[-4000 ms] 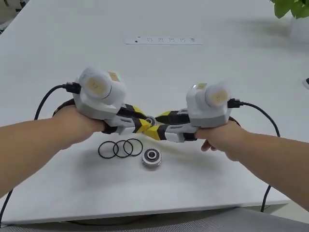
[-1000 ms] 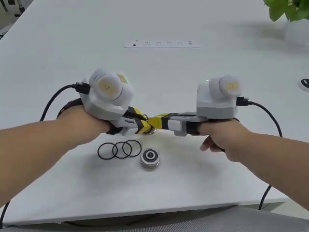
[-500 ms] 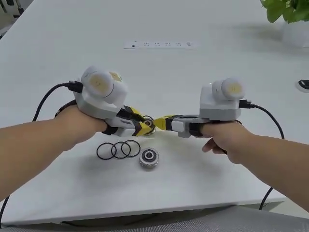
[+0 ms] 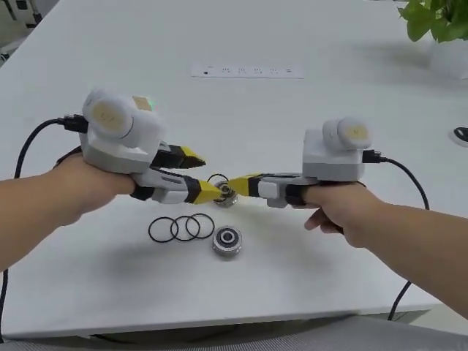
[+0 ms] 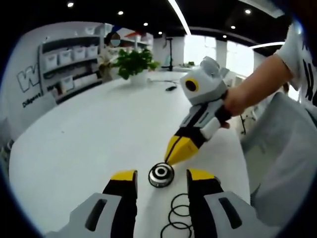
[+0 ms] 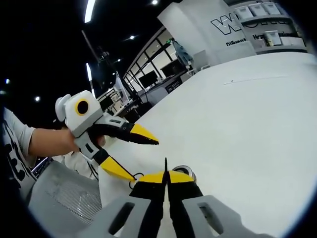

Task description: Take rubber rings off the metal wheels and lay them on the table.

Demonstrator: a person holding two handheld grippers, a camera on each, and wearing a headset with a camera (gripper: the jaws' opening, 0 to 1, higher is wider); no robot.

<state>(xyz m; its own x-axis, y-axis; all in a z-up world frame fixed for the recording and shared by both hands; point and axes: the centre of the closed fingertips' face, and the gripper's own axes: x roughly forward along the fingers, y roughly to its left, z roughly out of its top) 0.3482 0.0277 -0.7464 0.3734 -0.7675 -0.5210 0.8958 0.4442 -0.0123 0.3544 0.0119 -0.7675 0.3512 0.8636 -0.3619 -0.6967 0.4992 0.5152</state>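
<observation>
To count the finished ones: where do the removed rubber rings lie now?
In the head view, three rubber rings lie overlapping on the table, just left of a metal wheel, nearer the person than the left gripper.

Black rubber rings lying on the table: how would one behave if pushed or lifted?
The three thin black rubber rings overlap flat on the white table, so a nudge would probably drag them along together. Their thin section suggests one would flex and sag if lifted by an edge. Lying flat, they seem unlikely to roll.
</observation>
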